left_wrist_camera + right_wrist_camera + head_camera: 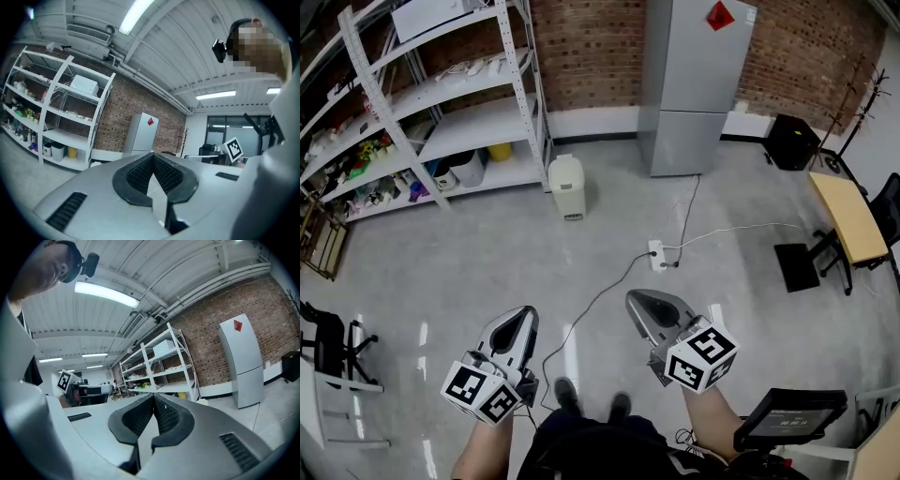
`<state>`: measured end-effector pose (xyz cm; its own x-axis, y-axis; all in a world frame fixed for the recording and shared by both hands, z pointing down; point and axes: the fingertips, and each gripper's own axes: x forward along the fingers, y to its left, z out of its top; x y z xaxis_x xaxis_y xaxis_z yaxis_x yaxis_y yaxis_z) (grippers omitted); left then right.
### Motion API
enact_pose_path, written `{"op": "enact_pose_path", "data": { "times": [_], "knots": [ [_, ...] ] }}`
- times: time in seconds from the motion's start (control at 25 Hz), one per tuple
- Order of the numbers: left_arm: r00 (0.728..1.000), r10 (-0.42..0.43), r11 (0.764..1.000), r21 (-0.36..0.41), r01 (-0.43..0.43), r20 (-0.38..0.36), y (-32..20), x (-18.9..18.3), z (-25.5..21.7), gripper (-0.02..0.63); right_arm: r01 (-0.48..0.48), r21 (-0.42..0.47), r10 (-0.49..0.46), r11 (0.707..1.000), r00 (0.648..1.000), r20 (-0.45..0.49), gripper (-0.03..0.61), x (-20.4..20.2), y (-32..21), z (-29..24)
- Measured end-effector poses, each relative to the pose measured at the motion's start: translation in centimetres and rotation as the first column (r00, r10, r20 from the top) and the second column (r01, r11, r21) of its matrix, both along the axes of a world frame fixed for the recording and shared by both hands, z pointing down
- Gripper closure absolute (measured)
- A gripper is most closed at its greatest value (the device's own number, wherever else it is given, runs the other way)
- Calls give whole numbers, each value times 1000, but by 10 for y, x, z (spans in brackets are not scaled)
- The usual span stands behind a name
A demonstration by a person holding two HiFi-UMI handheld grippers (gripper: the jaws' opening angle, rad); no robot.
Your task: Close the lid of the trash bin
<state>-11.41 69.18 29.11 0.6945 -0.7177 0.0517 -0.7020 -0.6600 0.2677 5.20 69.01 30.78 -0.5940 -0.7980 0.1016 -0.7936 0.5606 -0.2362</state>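
The trash bin is a small cream bin standing on the grey floor beside the white shelving, far ahead of me. From here it is too small to tell how its lid stands. My left gripper is held low at the left near the person's body, its jaws pressed together with nothing between them. My right gripper is level with it on the right, also shut and empty. Both are well short of the bin and point roughly towards it.
White shelving full of small items lines the back left. A grey fridge stands against the brick wall. A power strip with trailing cables lies on the floor between me and the bin. A wooden desk and black chairs are at the right.
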Motion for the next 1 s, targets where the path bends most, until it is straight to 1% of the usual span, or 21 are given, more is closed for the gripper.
{"op": "enact_pose_path", "data": {
  "times": [0.12, 0.24, 0.32, 0.4, 0.52, 0.6, 0.72, 0.84, 1.0],
  "knots": [
    [1000, -1, 1000, 4, 1, 26, 17, -7, -1, 615, -7, 8, 7, 1000, 1000, 10, 571, -3, 17, -1],
    [999, 16, 1000, 12, -16, 28, 28, -15, -2, 615, -23, 21, 23, 1000, 1000, 16, 571, -12, 29, -3],
    [999, 23, 1000, 16, -24, 30, 38, -21, 1, 615, -31, 20, 31, 999, 1000, 3, 571, -18, 40, -2],
    [999, 28, 999, 32, -29, 34, 46, -26, -3, 615, -46, 18, 46, 999, 999, -8, 571, -22, 49, -6],
    [999, 34, 997, 71, -36, 37, 52, -45, -17, 615, -70, 26, 71, 997, 997, -22, 571, -37, 55, -14],
    [999, 31, 996, 85, -33, 26, 56, -58, -18, 615, -74, 33, 76, 997, 996, -45, 571, -48, 60, -16],
    [1000, 25, 996, 83, -25, 5, 63, -74, -16, 615, -70, 43, 73, 997, 994, -78, 571, -61, 68, -20],
    [1000, 16, 996, 89, -15, -5, 64, -85, -19, 615, -74, 45, 77, 996, 995, -67, 571, -67, 71, -25],
    [1000, 6, 994, 105, -4, -17, 67, -94, -22, 615, -90, 45, 93, 995, 992, -84, 571, -71, 76, -26]
  ]
}}
